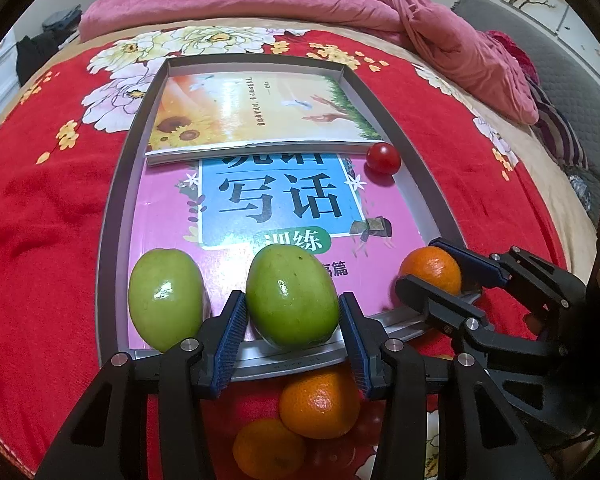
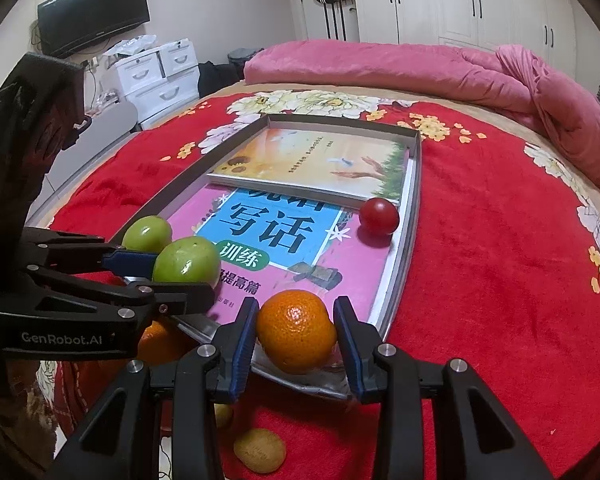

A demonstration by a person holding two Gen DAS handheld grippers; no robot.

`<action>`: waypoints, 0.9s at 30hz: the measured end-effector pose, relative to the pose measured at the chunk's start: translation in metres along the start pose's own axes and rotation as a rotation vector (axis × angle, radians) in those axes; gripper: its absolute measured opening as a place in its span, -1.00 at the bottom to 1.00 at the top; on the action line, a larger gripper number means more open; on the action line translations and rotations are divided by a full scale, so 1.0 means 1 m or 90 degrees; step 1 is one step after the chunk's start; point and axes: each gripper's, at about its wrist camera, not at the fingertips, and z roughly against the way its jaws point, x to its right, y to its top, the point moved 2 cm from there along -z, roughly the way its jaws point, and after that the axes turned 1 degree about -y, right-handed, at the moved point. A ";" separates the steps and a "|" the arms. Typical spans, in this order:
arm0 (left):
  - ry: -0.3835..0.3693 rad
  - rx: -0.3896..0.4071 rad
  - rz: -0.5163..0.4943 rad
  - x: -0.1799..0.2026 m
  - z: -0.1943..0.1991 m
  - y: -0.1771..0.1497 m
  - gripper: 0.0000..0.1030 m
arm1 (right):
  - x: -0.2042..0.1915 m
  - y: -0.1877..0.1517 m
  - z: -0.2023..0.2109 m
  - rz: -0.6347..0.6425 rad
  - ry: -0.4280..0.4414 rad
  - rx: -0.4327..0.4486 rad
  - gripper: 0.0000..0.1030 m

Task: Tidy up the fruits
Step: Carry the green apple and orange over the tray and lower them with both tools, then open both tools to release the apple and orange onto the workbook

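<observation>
Both fruits sit at the tray's (image 1: 112, 216) near edge. The left gripper's (image 1: 294, 316) fingers are closed on a green fruit (image 1: 292, 298), the right gripper's (image 2: 296, 334) on an orange (image 2: 296, 330).

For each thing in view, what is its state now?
left gripper: shut on green fruit, over tray's near rim
right gripper: shut on orange, over near rim
second green fruit: free, in tray
red tomato: free, in tray
two oranges: outside tray, on red cover
</observation>
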 end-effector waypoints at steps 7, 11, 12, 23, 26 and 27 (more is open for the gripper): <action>0.003 -0.001 0.003 0.001 0.000 0.000 -0.05 | -0.002 0.000 0.001 0.002 0.006 0.002 -0.24; -0.001 -0.001 0.010 0.000 0.001 0.000 -0.05 | -0.001 0.000 0.004 -0.004 0.008 0.004 -0.18; -0.002 -0.001 0.012 -0.001 0.001 0.000 -0.05 | -0.001 0.000 0.005 -0.006 0.009 0.005 -0.13; -0.012 -0.002 0.022 -0.002 0.003 -0.001 -0.05 | 0.001 0.002 0.009 -0.016 0.010 0.014 -0.07; -0.013 0.000 0.020 -0.001 0.004 0.000 -0.05 | 0.002 0.001 0.011 -0.017 0.005 0.018 0.02; -0.013 0.001 0.020 -0.001 0.005 0.000 -0.05 | 0.003 0.001 0.012 -0.017 0.003 0.021 0.02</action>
